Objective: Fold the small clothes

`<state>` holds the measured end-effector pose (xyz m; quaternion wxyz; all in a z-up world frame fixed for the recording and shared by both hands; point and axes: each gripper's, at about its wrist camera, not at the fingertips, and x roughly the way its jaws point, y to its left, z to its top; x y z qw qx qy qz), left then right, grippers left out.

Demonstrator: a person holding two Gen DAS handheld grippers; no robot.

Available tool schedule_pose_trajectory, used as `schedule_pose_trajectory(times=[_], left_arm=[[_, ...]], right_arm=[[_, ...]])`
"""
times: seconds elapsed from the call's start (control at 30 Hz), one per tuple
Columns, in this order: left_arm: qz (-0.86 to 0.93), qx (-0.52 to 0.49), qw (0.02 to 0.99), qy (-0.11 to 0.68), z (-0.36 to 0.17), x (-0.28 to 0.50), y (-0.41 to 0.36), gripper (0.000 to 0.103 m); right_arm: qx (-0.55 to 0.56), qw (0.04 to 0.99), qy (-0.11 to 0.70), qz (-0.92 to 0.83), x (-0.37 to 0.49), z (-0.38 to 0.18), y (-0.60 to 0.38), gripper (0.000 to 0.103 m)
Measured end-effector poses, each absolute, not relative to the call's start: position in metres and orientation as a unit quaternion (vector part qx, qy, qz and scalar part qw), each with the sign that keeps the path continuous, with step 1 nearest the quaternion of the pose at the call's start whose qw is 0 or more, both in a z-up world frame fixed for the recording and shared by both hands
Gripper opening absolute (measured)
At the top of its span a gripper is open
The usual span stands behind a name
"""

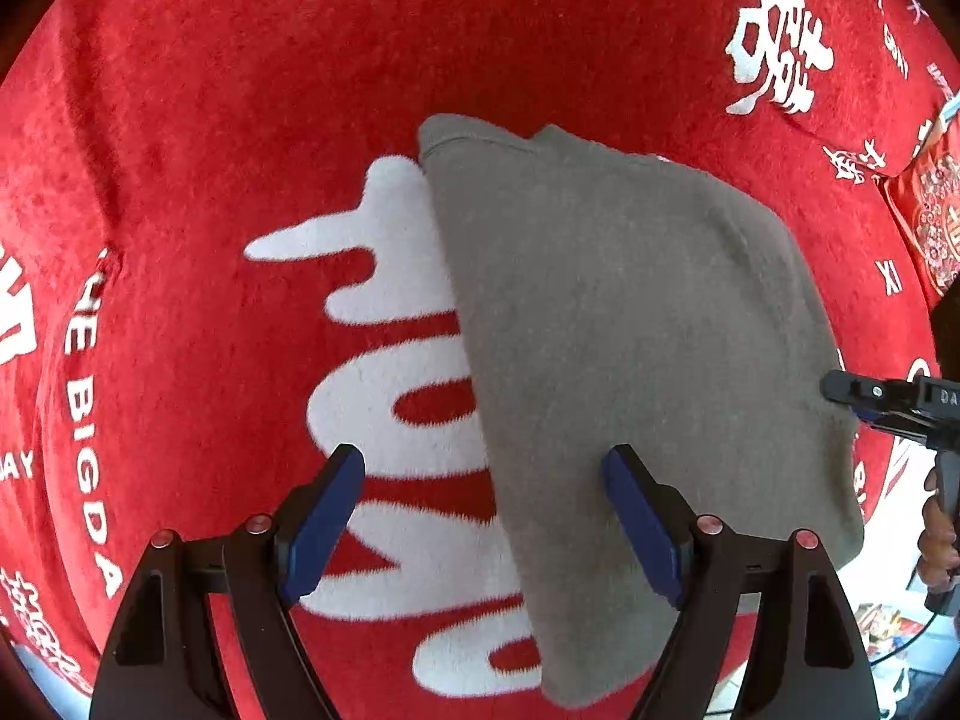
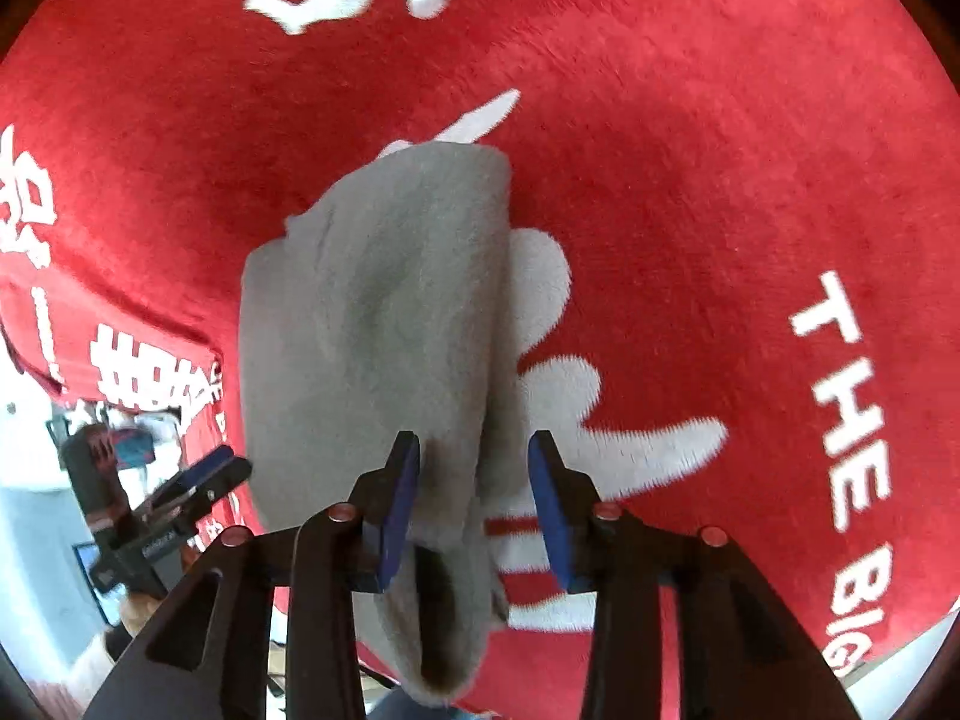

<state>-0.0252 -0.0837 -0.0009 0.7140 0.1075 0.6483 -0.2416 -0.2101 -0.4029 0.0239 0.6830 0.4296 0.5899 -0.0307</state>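
Note:
A folded grey garment (image 1: 630, 330) lies on a red plush blanket (image 1: 210, 150) with large white lettering. My left gripper (image 1: 483, 489) is open, its blue-padded fingers straddling the garment's left edge just above it. In the right wrist view the same grey garment (image 2: 372, 312) lies lengthwise ahead, its near end rumpled between my fingers. My right gripper (image 2: 474, 477) is open over that near end, holding nothing. The right gripper also shows at the right edge of the left wrist view (image 1: 888, 399), at the garment's side. The left gripper shows at lower left in the right wrist view (image 2: 204, 480).
The red blanket (image 2: 690, 150) covers the whole surface and drops off at its edges. A red patterned cushion (image 1: 936, 222) lies at the far right. Pale floor and clutter (image 2: 36, 480) show past the blanket's edge.

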Motion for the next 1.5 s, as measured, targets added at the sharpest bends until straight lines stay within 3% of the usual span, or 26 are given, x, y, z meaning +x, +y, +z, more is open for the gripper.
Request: schedule_pose_trajectory(times=[0.37, 0.43, 0.47, 0.6, 0.7, 0.97, 1.5], left_arm=[[-0.251, 0.147, 0.684, 0.669, -0.023, -0.069, -0.077, 0.084], [-0.251, 0.147, 0.683, 0.670, -0.026, -0.076, -0.074, 0.084], [-0.250, 0.145, 0.686, 0.668, -0.025, -0.078, -0.073, 0.084], [-0.255, 0.139, 0.690, 0.663, -0.024, -0.083, -0.069, 0.084], [-0.252, 0.128, 0.692, 0.664, -0.024, -0.087, -0.061, 0.084], [-0.235, 0.126, 0.708, 0.654, -0.007, -0.101, -0.051, 0.084], [-0.222, 0.104, 0.727, 0.641, 0.007, -0.104, -0.024, 0.084]], right_arm=[[0.356, 0.681, 0.639, 0.032, -0.222, 0.042, -0.346, 0.043], [0.338, 0.677, 0.652, 0.028, -0.223, 0.034, -0.339, 0.018], [0.330, 0.674, 0.661, 0.022, -0.226, 0.027, -0.336, 0.012], [0.321, 0.662, 0.677, -0.012, -0.237, -0.001, -0.340, 0.013], [0.320, 0.667, 0.672, -0.028, -0.243, 0.001, -0.343, 0.023], [0.286, 0.668, 0.684, -0.058, -0.259, 0.009, -0.336, 0.032], [0.323, 0.685, 0.643, -0.117, -0.292, 0.031, -0.328, 0.077]])
